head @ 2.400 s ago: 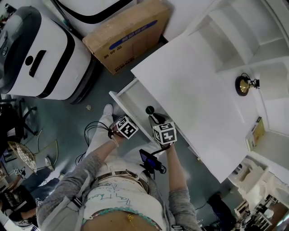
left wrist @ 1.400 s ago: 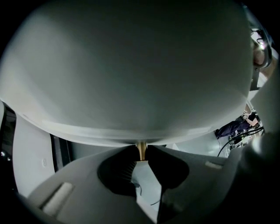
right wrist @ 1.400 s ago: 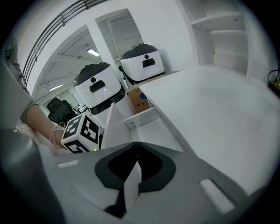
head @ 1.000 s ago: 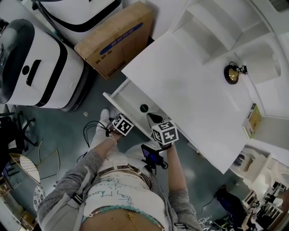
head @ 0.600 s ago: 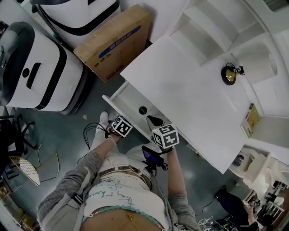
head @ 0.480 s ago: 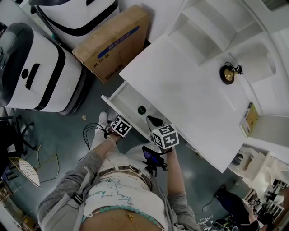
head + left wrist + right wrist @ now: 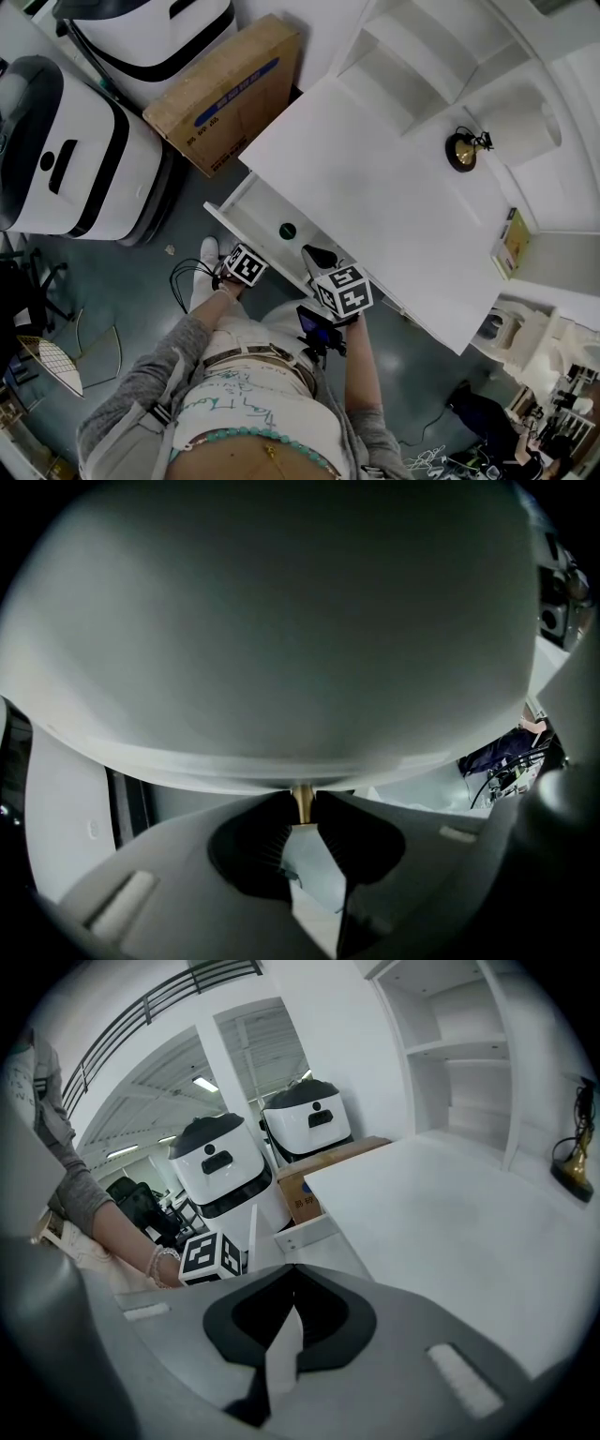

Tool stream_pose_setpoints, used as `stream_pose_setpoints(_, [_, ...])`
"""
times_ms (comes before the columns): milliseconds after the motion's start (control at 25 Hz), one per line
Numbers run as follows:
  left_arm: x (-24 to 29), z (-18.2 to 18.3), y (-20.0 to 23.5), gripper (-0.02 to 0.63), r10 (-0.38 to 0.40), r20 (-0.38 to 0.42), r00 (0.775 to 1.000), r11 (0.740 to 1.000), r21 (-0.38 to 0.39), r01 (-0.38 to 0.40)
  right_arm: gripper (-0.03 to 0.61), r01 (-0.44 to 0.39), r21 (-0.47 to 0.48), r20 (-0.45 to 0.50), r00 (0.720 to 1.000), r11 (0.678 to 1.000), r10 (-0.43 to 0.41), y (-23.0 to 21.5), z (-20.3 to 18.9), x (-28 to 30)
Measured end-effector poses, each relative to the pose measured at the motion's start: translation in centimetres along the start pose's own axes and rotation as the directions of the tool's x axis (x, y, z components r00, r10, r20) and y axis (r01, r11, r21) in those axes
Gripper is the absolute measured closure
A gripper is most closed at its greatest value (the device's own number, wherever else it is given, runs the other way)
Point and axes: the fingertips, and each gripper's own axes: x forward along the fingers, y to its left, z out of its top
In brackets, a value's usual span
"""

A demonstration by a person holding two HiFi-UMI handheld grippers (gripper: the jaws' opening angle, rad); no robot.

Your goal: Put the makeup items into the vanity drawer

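Observation:
The white vanity's drawer (image 7: 236, 208) stands pulled out at the table's front left. A small dark round item (image 7: 288, 231) lies inside it. In the head view my left gripper (image 7: 249, 255) is at the drawer front. The left gripper view shows it (image 7: 302, 808) shut on the drawer's small gold knob (image 7: 302, 802), with the white drawer front (image 7: 281, 639) filling the frame above. My right gripper (image 7: 313, 251) hovers over the drawer's right part, shut with nothing between its jaws (image 7: 286, 1271). The vanity top (image 7: 375, 202) is bare nearby.
A gold ornament (image 7: 461, 150) stands at the back of the tabletop and a flat book-like item (image 7: 507, 244) lies to the right. White shelves (image 7: 441, 47) rise behind. A cardboard box (image 7: 225, 94) and white machines (image 7: 66, 159) crowd the floor at left, with cables (image 7: 187, 277) by my feet.
The head view has drifted, sliding the vanity and drawer slightly left in frame. Both grippers keep their places at the drawer, and the dark item stays inside.

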Motion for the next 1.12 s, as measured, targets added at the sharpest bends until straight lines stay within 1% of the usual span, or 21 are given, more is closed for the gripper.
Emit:
stream_pose_setpoints(120, [0.1,0.0,-0.1,0.526,0.001,-0.003,1.000,1.000,0.001,-0.001,0.549,0.007,-0.011,0.010,1.000,1.000,-0.007,-0.1,0.2,-0.8])
stream_pose_setpoints(440, [-0.2,0.0,-0.2,0.526,0.020,-0.008,1.000,0.999,0.041,-0.019,0.549,0.016,-0.029,0.038,0.999,0.999,-0.014,0.0,0.6,-2.9])
stream_pose_setpoints(800, [-1.5,0.2,-0.2,0.526,0.039,0.031,0.999,0.999,0.033,-0.040,0.549,0.021,-0.044,0.061,0.998,0.999,-0.018,-0.2,1.2,-4.8])
stream_pose_setpoints(1120, [-2.3,0.2,0.0,0.526,0.036,0.046,0.998,0.999,0.015,-0.036,0.549,0.033,-0.041,0.106,0.994,0.999,-0.028,0.3,2.5,-6.5])
